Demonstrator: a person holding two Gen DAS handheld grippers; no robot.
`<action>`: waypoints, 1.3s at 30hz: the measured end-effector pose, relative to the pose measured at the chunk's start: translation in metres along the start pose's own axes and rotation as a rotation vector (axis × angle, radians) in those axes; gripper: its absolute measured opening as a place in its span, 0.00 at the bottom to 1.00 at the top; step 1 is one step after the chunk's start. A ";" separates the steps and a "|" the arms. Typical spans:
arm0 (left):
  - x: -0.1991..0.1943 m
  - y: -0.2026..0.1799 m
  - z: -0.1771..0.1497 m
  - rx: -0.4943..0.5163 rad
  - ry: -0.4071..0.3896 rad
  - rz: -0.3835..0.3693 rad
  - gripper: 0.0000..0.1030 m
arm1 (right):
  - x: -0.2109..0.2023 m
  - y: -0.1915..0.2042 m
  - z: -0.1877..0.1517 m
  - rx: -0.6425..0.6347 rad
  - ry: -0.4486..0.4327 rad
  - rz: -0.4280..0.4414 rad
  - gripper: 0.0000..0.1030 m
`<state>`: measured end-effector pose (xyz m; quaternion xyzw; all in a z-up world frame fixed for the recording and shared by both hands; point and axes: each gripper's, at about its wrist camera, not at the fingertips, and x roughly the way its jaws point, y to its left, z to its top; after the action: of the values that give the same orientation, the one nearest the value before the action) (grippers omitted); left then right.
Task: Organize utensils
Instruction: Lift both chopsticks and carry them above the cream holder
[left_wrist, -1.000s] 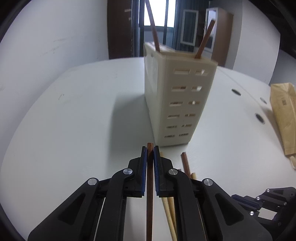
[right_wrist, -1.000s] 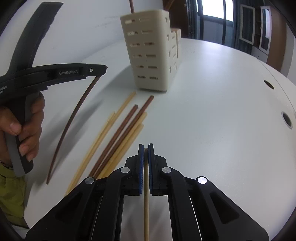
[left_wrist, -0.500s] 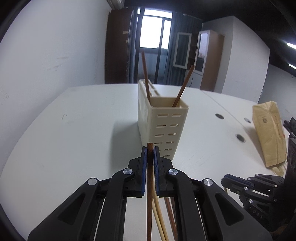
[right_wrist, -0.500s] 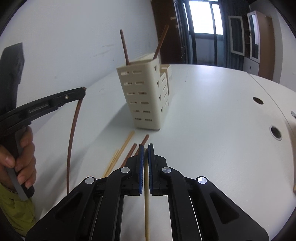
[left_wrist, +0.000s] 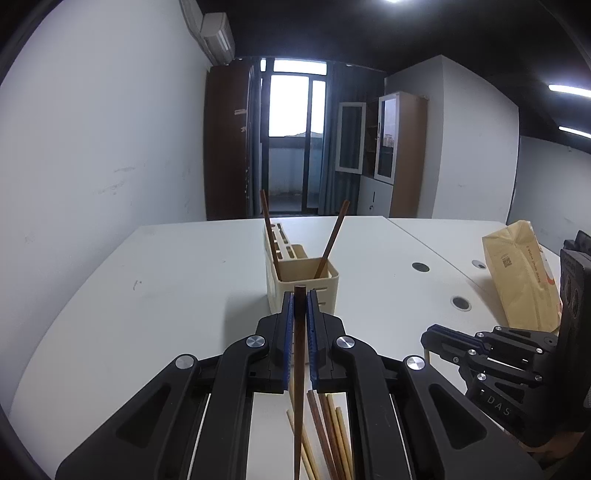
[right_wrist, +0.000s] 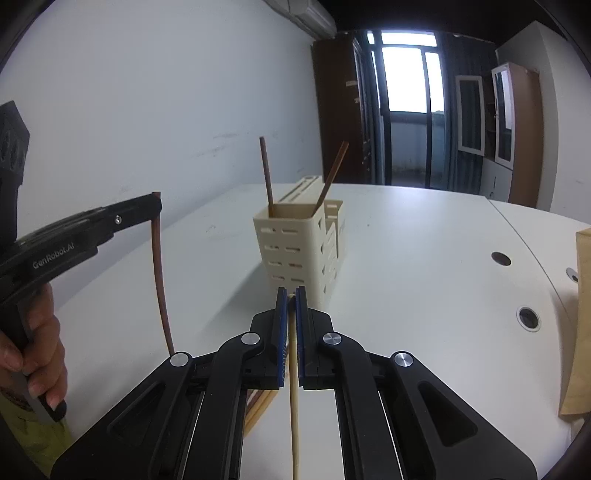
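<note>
My left gripper (left_wrist: 300, 295) is shut on a dark brown chopstick (left_wrist: 298, 369), held raised near the front of the cream utensil holder (left_wrist: 303, 291). The holder has slotted walls and two brown chopsticks (left_wrist: 332, 240) leaning in it. My right gripper (right_wrist: 291, 291) is shut on a pale wooden chopstick (right_wrist: 293, 387), raised near the holder (right_wrist: 299, 251). In the right wrist view the left gripper (right_wrist: 155, 205) holds its brown chopstick (right_wrist: 160, 277) hanging down. Several loose brown and pale chopsticks (left_wrist: 325, 432) lie on the white table (left_wrist: 147, 295) below.
A tan paper bag (left_wrist: 521, 277) lies at the table's right side, also showing at the right edge of the right wrist view (right_wrist: 578, 314). Round cable holes (left_wrist: 420, 267) dot the table. A white wall runs along the left.
Both grippers have lifted up and back from the table with their chopsticks. The holder now appears lower and farther, its open top showing.
</note>
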<state>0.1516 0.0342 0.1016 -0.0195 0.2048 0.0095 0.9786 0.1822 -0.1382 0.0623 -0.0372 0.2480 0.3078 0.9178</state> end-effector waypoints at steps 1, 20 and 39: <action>-0.002 0.000 0.002 0.000 -0.003 -0.001 0.06 | -0.003 0.000 0.003 0.003 -0.011 0.001 0.05; -0.004 -0.012 0.053 0.007 -0.111 -0.014 0.06 | -0.013 0.001 0.069 -0.053 -0.156 -0.013 0.05; -0.001 -0.007 0.088 -0.045 -0.291 -0.024 0.06 | -0.003 -0.004 0.112 -0.061 -0.329 0.021 0.05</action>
<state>0.1865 0.0309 0.1831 -0.0424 0.0604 0.0054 0.9973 0.2310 -0.1180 0.1608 -0.0114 0.0854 0.3266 0.9412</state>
